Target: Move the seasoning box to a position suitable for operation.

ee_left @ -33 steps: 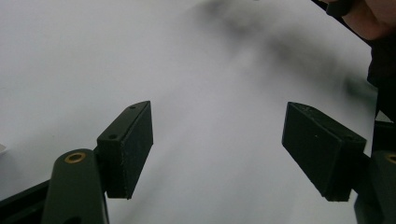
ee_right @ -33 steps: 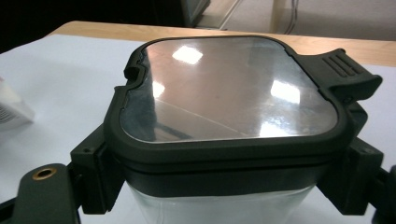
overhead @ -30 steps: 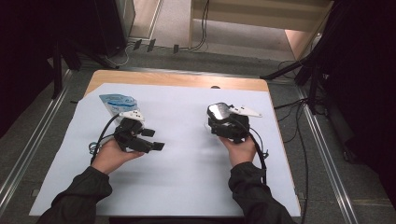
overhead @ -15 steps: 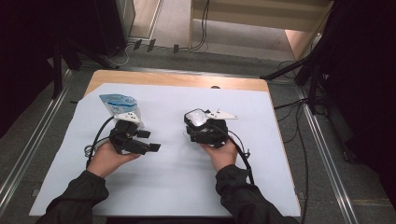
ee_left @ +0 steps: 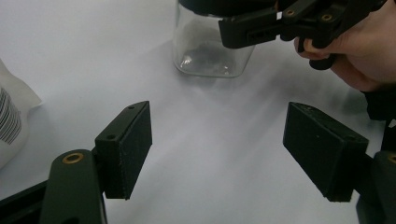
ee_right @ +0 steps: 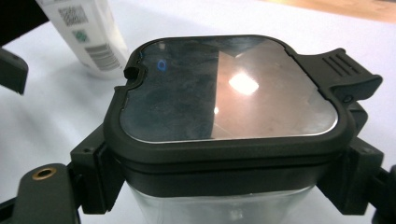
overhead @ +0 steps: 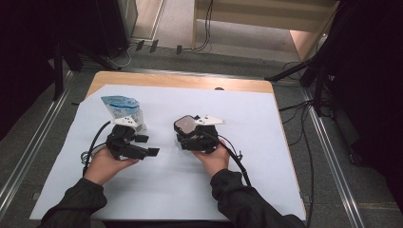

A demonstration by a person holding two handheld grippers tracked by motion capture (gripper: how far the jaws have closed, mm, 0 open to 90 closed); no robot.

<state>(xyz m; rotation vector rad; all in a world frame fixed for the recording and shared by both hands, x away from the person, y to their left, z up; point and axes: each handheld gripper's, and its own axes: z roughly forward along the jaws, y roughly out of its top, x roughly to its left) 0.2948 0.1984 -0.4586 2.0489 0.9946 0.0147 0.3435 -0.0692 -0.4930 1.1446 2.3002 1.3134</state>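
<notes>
Right claw moved left with the jar clamped between its pads (lid on), left claw apart, empty

No wording legible anywhere

A white pouch is showing printed matter in the right gripper view: a barcode low on its side, a small green round mark above that, and a blocky square code near its top, but the characters are coming out too small and blurred to read. In the left gripper view the same pouch is showing barcode stripes at the frame's edge, and in the high view its blue print is staying unreadable.
</notes>
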